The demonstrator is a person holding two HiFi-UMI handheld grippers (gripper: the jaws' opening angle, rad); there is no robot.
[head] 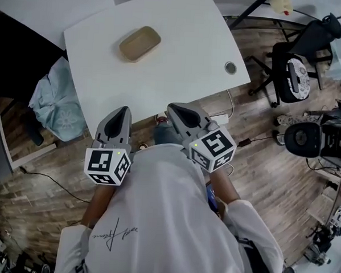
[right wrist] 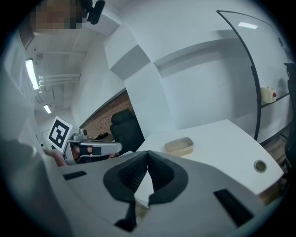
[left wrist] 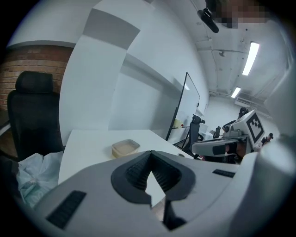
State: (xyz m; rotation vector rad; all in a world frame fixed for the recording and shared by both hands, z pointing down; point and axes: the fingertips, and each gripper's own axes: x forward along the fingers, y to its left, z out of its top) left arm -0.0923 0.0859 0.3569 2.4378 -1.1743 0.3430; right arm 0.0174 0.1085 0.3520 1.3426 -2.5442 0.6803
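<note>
I'm holding both tongs up in front of my chest, tips about at the near edge of the white table [head: 186, 54]. Left tongs [left wrist: 149, 156]: clenched, tips meeting, nothing btwn them, only table showing thru the gap behind the pads [left wrist: 136, 175]. Right tongs [right wrist: 148, 157]: same, pressed together at the tip & empty. They're sitting side by side, near each other but apart, each marker cube [head: 107, 166] back toward me.

The beige dish [head: 140, 43] is lying flat on the table, well ahead of both tongs & touching neither. From the left tongs it's nearly straight ahead, a touch left of their line. From the right tongs it's ahead & off to the right of their line, since those are angling inward. It's looking shallow, round-cornered & empty as far as I can tell.

Ahead-right of the right tongs, by the table corner, a round grommet [head: 230, 67] is set in the top. Left of the left tongs, off the table, a pale blue bundle [head: 55, 104] is slumping beside a black chair [left wrist: 34, 115]. A second chair [head: 290, 76] is standing out to the right on the wood floor.

Doing this hold well, imo: both tips level & at one height, elbows in, the dish sitting centred in each gripper view. I'm judging the dish light & thin-walled, so prob. quick to skid on that smooth top if nudged.
</note>
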